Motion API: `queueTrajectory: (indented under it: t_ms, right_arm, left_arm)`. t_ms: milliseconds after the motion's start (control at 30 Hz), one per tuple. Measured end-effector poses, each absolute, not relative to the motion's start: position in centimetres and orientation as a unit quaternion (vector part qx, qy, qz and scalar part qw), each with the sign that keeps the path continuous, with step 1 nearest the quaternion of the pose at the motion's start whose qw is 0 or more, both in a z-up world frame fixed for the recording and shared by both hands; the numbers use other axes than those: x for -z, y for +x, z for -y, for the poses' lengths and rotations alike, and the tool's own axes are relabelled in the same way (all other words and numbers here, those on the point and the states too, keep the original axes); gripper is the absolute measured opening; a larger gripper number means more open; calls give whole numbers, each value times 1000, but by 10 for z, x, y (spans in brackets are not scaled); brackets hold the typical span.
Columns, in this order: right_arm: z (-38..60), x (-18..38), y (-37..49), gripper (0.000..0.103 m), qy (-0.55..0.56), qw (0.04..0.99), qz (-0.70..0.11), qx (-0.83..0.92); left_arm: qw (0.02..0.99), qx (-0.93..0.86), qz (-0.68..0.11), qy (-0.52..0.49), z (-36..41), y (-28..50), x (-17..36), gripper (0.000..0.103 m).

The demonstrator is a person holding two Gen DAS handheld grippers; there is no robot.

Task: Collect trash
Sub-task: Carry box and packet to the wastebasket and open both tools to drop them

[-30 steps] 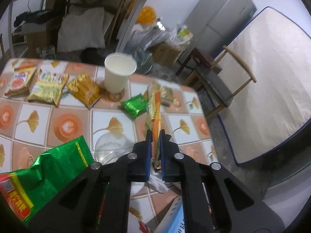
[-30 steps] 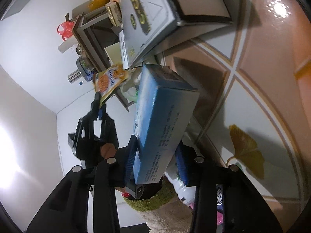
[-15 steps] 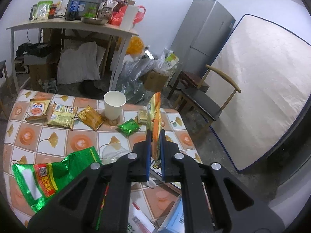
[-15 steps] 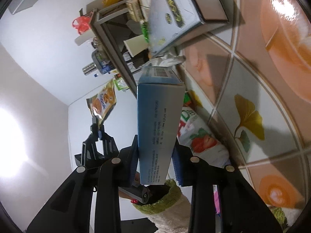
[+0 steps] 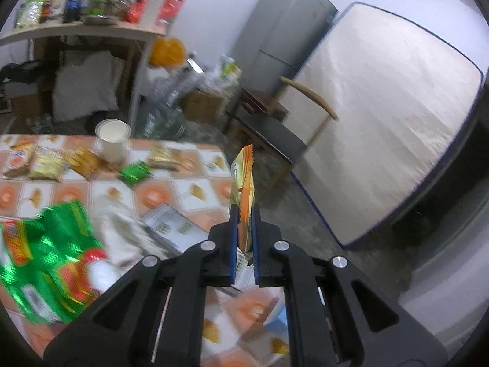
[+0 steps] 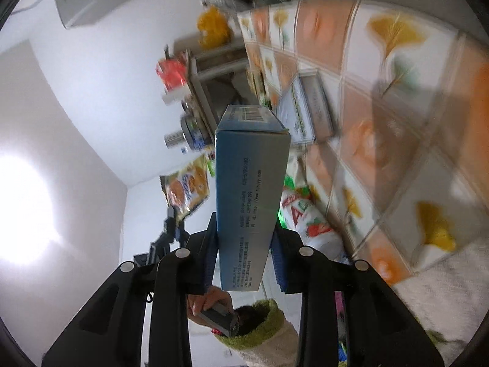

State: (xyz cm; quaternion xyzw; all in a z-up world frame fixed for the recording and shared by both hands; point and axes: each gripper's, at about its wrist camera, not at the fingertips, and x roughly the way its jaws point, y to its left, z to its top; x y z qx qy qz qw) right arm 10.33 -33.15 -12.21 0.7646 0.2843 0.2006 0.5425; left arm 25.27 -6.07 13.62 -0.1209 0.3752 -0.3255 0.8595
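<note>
My left gripper (image 5: 243,214) is shut on an orange and yellow snack wrapper (image 5: 244,183), which stands upright between its pads above the table's right edge. The right wrist view shows the same left gripper (image 6: 174,227) holding that wrapper (image 6: 186,188) in the air. My right gripper (image 6: 244,232) is shut on a long blue carton (image 6: 249,189), held off the tiled tablecloth (image 6: 397,140). More litter lies on the table: a big green bag (image 5: 45,253), a small green wrapper (image 5: 134,172), yellow snack packets (image 5: 45,165) and a paper cup (image 5: 112,137).
A flat printed box (image 5: 171,226) and a white strawberry pack (image 6: 308,223) lie on the table. Beyond its right edge stand a wooden chair (image 5: 275,134), a leaning mattress (image 5: 382,122) and a grey fridge (image 5: 281,30). A cluttered shelf table (image 5: 85,27) is at the back. A person's hand (image 6: 207,305) grips the left handle.
Both grippers have risen and drawn back from the table with their loads. The left view now looks down on more of the table and room; the blue carton has left the tablecloth.
</note>
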Motion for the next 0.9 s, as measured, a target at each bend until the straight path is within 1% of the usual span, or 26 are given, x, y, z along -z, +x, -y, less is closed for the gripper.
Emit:
queueTrajectory:
  t_ms: [167,267,467,700,900]
  right_arm:
    - [396,129,41,31,781,563,-231,-137]
    - [430,138,3,31,784,577,-213,-83]
    - [481,157,-61,31,776,596,-204,27]
    - [502,188,-90,31,783,582,-206,80]
    - [540,198,-89,31,778,583,-214,99]
  left_arm:
    - [826,380,-401,-107,130,226,-116,6]
    - [804,411,-420,-94,177,208,-96,6]
    - [751,456,-473,-67,266,180,-44,6]
    - [674,486,-551,-71,350,158,19,6]
    - [654,489,-573,-66,405,150,41,7]
